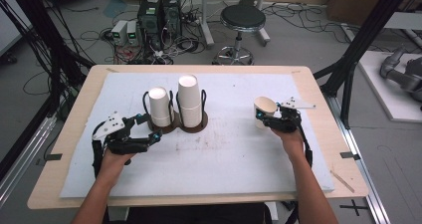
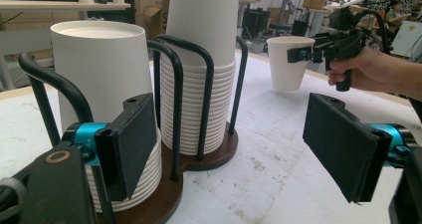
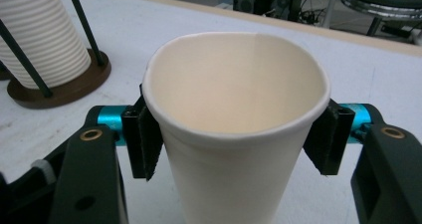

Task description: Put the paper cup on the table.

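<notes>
White table point(image 1: 219, 149) is lying under me. At three o'clock, my right gripper point(image 1: 270, 115) is squeezing one paper cup point(image 1: 264, 109); I should be lowering it gently, upright. My left gripper point(image 1: 149, 128) is gaping empty.

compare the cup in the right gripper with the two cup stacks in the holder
The single cup stands mouth up, pinched by the right gripper; the stacks, short stack and tall stack, are nested upside down. The cup sits apart at the right of the table; the stacks sit caged in the holder. All are plain white paper.
</notes>
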Demonstrator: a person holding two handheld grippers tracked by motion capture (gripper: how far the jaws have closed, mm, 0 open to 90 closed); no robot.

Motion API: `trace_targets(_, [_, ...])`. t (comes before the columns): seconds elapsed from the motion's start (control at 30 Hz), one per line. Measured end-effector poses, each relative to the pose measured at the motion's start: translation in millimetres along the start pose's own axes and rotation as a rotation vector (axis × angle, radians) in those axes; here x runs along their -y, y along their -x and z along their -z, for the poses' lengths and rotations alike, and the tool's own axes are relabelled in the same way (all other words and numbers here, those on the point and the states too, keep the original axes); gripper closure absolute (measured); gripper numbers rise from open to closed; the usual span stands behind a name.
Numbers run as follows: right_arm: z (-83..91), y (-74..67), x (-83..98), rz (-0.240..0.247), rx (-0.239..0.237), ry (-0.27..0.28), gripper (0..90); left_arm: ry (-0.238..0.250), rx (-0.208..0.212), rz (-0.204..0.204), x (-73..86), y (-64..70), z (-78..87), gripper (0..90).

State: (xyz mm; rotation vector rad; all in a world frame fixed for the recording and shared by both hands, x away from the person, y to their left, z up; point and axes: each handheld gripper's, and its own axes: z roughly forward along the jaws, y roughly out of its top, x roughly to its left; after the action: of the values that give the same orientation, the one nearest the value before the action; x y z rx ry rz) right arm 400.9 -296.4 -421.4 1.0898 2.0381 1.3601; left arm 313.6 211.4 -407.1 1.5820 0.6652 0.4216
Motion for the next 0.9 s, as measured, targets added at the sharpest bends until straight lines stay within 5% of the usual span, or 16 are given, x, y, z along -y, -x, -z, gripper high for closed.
trace_targets(0.3, [-0.6, 1.2, 6.9, -0.005, -0.014, -0.037, 33.6, -0.004, -0.003, 0.002, 0.7, -0.6, -0.2, 21.1])
trace_targets(0.57, [5.2, 1.9, 12.5, -0.034, -0.004, -0.037, 20.0, -0.005, 0.003, 0.005, 0.3, -0.4, -1.5, 21.1])
trace_targets(0.9, [19.4, -3.9, 11.3, -0.015, -0.013, -0.044, 20.0, -0.001, 0.000, 0.010, 0.0, -1.1, -0.6, 21.1])
